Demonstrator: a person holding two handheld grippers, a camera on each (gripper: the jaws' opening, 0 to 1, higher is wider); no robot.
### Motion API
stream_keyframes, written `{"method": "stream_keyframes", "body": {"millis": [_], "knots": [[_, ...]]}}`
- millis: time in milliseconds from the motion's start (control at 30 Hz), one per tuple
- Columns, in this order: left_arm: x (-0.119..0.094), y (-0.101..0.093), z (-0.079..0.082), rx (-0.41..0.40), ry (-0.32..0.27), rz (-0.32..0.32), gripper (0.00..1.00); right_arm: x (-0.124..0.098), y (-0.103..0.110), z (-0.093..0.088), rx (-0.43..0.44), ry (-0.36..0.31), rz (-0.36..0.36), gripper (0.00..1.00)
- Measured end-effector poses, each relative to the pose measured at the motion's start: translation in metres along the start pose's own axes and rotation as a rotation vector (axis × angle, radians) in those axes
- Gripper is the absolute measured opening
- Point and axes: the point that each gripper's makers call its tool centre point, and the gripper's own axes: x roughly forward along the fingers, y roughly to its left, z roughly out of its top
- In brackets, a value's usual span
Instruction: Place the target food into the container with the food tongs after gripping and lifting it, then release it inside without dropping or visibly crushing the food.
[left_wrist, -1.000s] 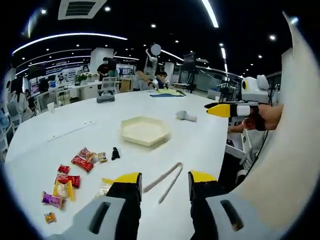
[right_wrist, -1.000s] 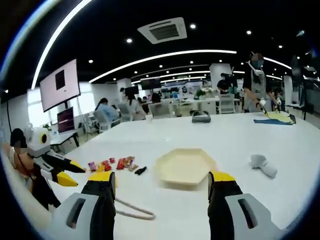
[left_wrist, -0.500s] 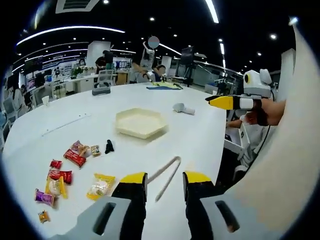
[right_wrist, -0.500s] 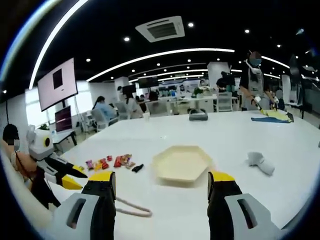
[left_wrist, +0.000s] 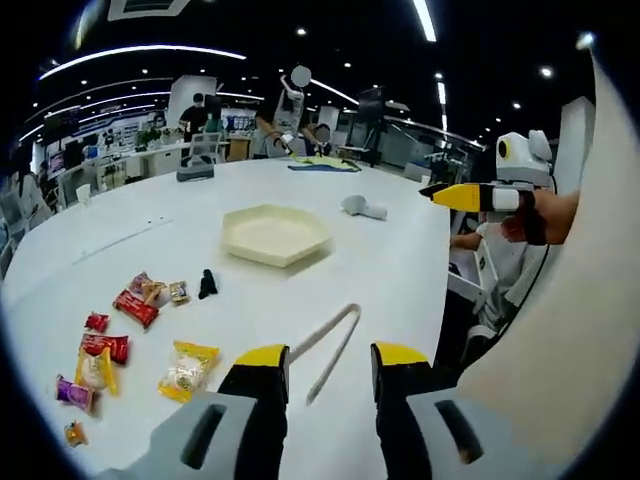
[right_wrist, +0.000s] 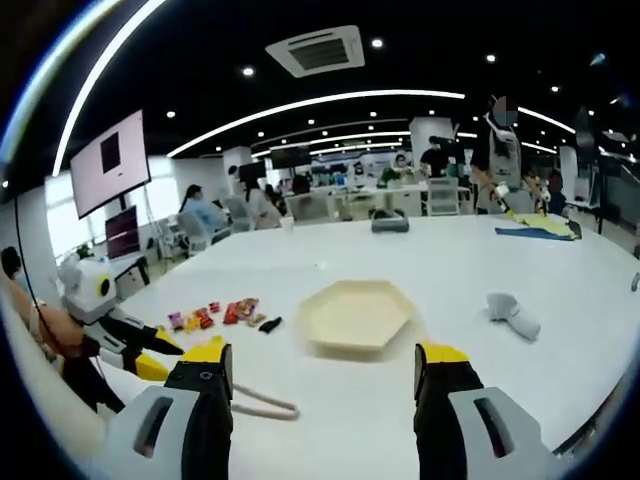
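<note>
Task judged barely begun. Food tongs (left_wrist: 328, 350) seen lying untouched on surface (left_wrist: 390, 270), just ahead of left gripper (left_wrist: 330, 360), jaws spread, nothing held. Right gripper (right_wrist: 318, 365) likewise released. Snack packets (left_wrist: 130, 335) scattered beside hexagonal container (left_wrist: 275, 235), none inside. All steps left.

Both views face the hexagonal tray (left_wrist: 274, 235) (right_wrist: 355, 316) from opposite sides.
</note>
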Motion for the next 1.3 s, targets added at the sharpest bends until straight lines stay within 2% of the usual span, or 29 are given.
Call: {"method": "stream_keyframes", "body": {"millis": [67,167,433,600,833,1067,1167,1300], "knots": [[0.005,-0.001,-0.007,0.0,0.018,-0.012,0.28,-0.001,0.0,-0.001,-0.001,0.004,0.0,0.75],[0.01,0.001,-0.023,0.035,0.076,-0.008,0.24,-0.001,0.007,-0.003,0.002,0.013,0.023,0.75],[0.017,0.002,-0.03,0.037,0.092,-0.022,0.2,0.002,0.018,-0.006,-0.003,0.03,0.049,0.74],[0.023,0.008,-0.046,0.061,0.14,-0.016,0.18,0.002,0.028,-0.008,0.001,0.037,0.085,0.73],[0.027,0.012,-0.056,0.082,0.179,-0.016,0.17,0.0,0.026,-0.015,0.01,0.06,0.074,0.72],[0.032,0.017,-0.059,0.121,0.202,-0.023,0.15,-0.001,0.021,-0.016,0.001,0.067,0.063,0.71],[0.036,0.016,-0.057,0.131,0.203,-0.03,0.13,-0.002,0.02,-0.016,-0.001,0.072,0.06,0.71],[0.041,0.014,-0.063,0.132,0.238,-0.04,0.15,-0.004,0.018,-0.017,0.0,0.076,0.054,0.71]]}}
